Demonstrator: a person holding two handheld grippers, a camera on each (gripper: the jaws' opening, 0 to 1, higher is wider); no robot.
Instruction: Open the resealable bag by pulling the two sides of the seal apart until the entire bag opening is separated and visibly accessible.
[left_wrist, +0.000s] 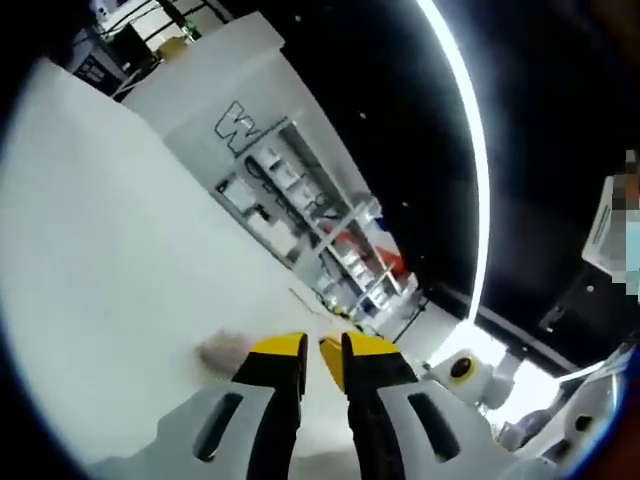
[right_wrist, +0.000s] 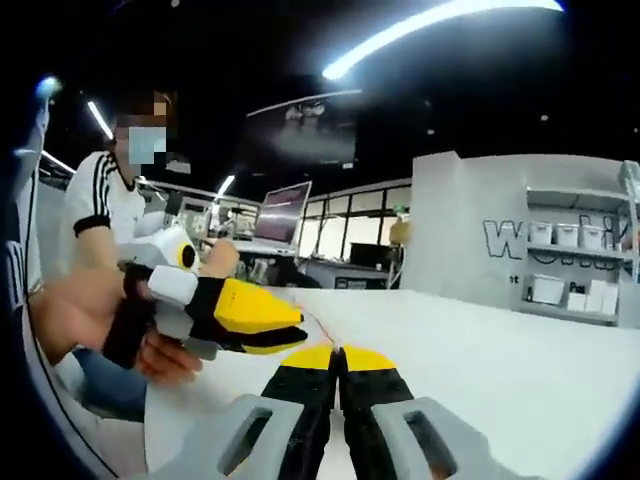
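Two views over one wide white table (right_wrist: 520, 350). Beyond it, grey shelving (right_wrist: 575, 270) with white bins. At left, a person's hand (right_wrist: 85, 315) around the left gripper (right_wrist: 296, 330), yellow jaws pressed together. Right gripper (right_wrist: 338, 352) likewise closed, tips touching. Resealable bag (right_wrist: 316, 322) barely readable: a thin red line between both grippers' tips, just above the table; grip on it not discernible.

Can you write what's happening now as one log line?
left gripper shut | right gripper shut | tips close over white table | bag unclear
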